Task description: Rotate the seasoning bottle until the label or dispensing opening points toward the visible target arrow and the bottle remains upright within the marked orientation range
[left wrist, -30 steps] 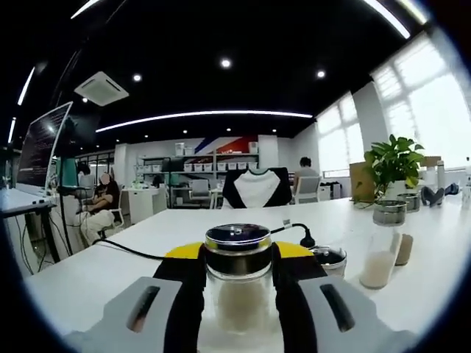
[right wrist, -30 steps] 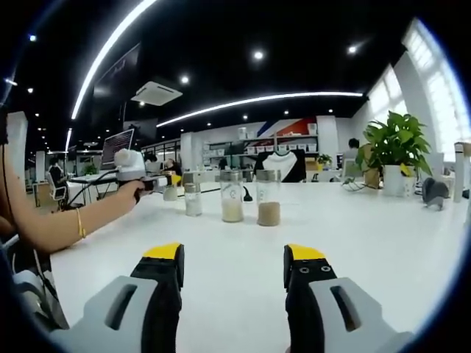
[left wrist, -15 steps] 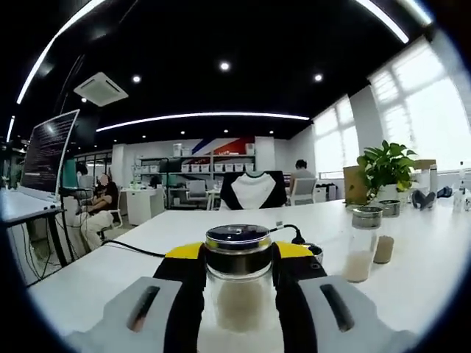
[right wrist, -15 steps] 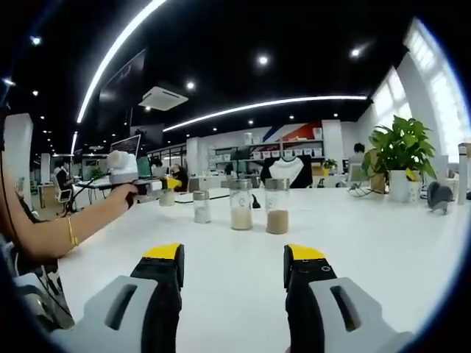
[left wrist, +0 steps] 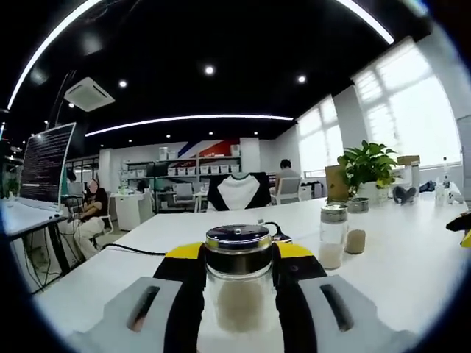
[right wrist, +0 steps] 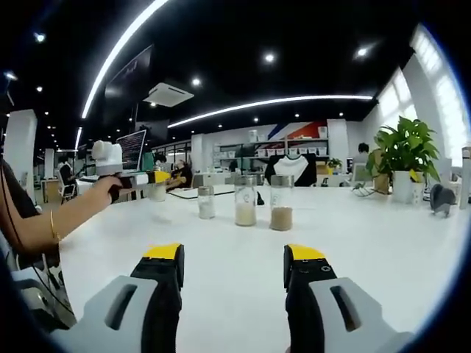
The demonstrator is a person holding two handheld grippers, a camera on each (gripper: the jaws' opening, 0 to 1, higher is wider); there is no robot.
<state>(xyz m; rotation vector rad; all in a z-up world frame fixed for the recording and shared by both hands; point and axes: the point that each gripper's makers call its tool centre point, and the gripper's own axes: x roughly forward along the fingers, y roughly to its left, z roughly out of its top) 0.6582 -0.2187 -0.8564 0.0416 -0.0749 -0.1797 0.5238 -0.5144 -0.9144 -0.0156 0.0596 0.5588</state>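
Note:
My left gripper (left wrist: 237,256) is shut on a glass seasoning bottle (left wrist: 237,298) with a black and chrome lid and pale powder inside; the bottle stands upright between the yellow-tipped jaws. In the right gripper view a hand holds that left gripper (right wrist: 136,179) with the bottle (right wrist: 156,192) over the far left of the white table (right wrist: 368,250). My right gripper (right wrist: 234,283) hangs open above the table's near part, nothing between its fingers. No arrow mark can be made out.
Three more seasoning bottles (right wrist: 244,201) stand in a row mid-table; two of them (left wrist: 333,235) show right of my held bottle. A black cable (left wrist: 132,250) crosses the table at left. A potted plant (right wrist: 403,158) stands far right. A person's forearm (right wrist: 51,224) reaches in from the left.
In the right gripper view the left gripper with its bottle has drifted left, away from the row of bottles. The left view has swung, so the other bottles sit nearer its centre. Both grips unchanged.

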